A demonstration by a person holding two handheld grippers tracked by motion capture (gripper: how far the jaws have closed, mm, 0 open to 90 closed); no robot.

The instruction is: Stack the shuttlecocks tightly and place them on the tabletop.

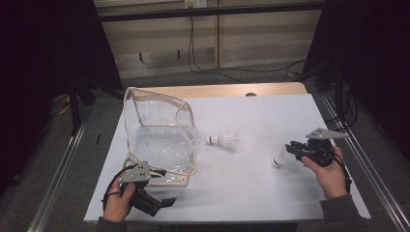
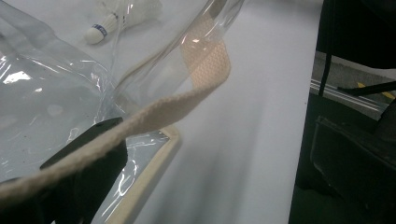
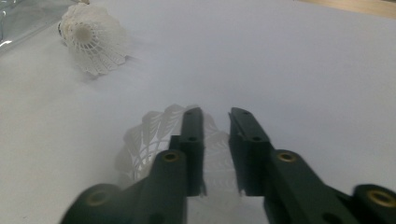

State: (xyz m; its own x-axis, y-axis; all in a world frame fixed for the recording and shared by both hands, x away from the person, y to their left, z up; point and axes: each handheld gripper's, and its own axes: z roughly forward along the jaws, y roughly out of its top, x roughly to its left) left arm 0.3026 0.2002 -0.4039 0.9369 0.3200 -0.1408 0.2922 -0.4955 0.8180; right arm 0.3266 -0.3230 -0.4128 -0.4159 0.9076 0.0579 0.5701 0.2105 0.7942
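On white table: right gripper clenched on one shuttlecock; left gripper pinching clear bag strap. Second shuttlecock loose beside bag. Likely neither bagged yet.

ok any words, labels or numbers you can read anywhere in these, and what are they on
No text can be read.
Shuttlecock by the clear bag: a blue band on its cork may carry print, too small and blurred to read.
Shuttlecock in the right gripper: no marking shows.
Bag strap: plain weave, no label.
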